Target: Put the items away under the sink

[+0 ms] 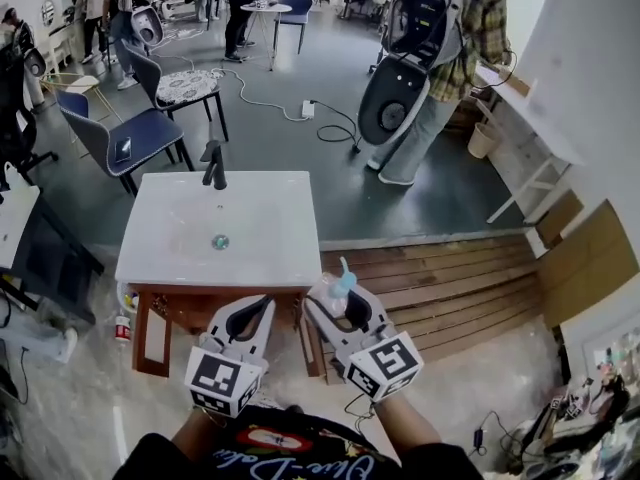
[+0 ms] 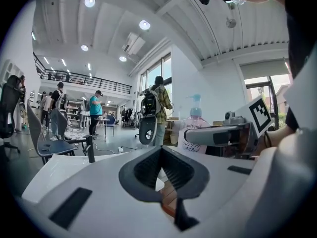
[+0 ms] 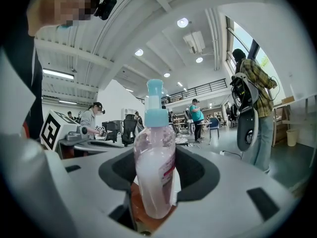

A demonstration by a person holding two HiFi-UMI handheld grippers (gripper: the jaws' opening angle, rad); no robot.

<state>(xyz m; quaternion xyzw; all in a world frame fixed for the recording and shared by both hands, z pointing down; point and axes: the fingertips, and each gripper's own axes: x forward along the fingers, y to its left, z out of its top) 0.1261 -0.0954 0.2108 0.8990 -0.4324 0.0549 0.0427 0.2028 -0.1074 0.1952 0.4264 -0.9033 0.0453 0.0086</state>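
A clear pump bottle (image 1: 342, 286) of pink liquid with a light-blue pump stands upright between the jaws of my right gripper (image 1: 341, 306), which is shut on it. In the right gripper view the bottle (image 3: 154, 167) fills the centre of the right gripper (image 3: 154, 158). My left gripper (image 1: 254, 317) hangs beside it, shut and empty. In the left gripper view the left gripper (image 2: 162, 153) has only floor behind its pads, and the bottle (image 2: 194, 128) stands to the right. Both grippers hover over the front edge of the white sink (image 1: 150, 258), which sits on a wooden cabinet (image 1: 180, 308).
A black faucet (image 1: 213, 164) stands at the sink's back. A small container (image 1: 122, 328) sits on the floor at the cabinet's left. Wooden decking (image 1: 450, 283) lies to the right. A person (image 1: 440, 58) with a backpack stands beyond, with chairs (image 1: 130, 133) and cables (image 1: 300, 108).
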